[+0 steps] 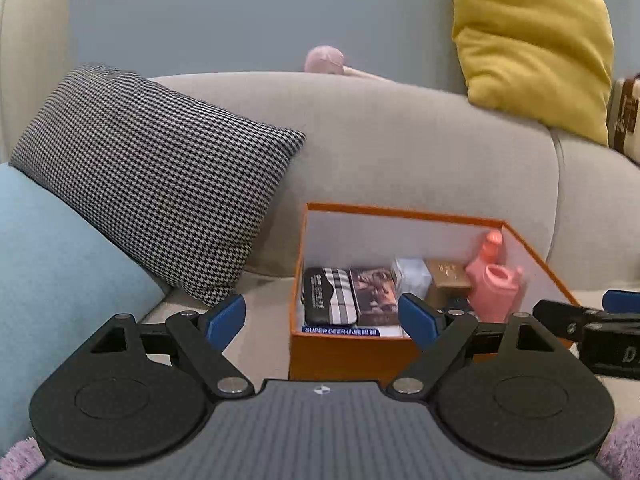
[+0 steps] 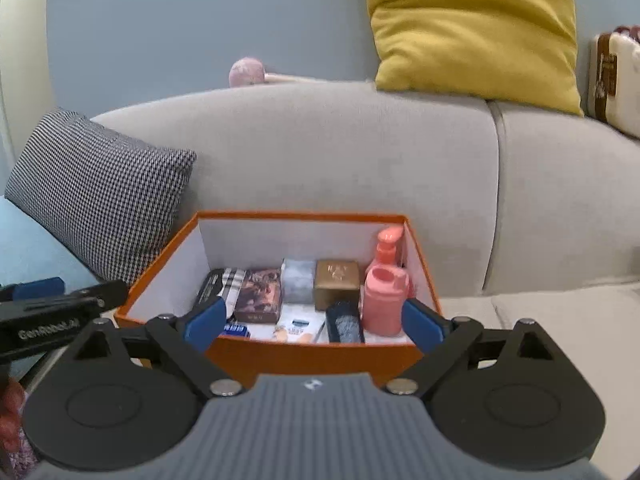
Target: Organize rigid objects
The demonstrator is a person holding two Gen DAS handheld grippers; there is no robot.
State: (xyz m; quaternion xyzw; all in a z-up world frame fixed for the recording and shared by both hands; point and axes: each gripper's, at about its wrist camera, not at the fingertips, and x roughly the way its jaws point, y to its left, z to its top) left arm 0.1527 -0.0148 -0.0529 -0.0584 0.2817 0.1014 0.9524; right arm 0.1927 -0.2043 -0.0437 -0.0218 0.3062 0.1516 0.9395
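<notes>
An open orange box [image 1: 400, 214] [image 2: 300, 214] stands on the grey sofa seat. Inside it are a pink pump bottle [image 2: 384, 296] [image 1: 496, 284], a gold box [image 2: 336, 284], a whitish box [image 2: 298, 280], a dark picture box [image 2: 258, 294], a striped black case [image 1: 330, 296] and a black brush-like item [image 2: 346, 322]. My left gripper [image 1: 322, 316] is open and holds nothing, in front of the box's left near corner. My right gripper [image 2: 316, 322] is open and holds nothing, just before the box's near wall. Each gripper shows at the edge of the other's view.
A houndstooth cushion [image 1: 160, 184] and a light blue cushion [image 1: 52, 272] lie left of the box. A yellow cushion [image 2: 476, 24] leans on the sofa back [image 2: 320, 152]. A pink ball on a stick [image 2: 246, 72] lies behind it. A cream and brown cushion [image 2: 616, 80] sits far right.
</notes>
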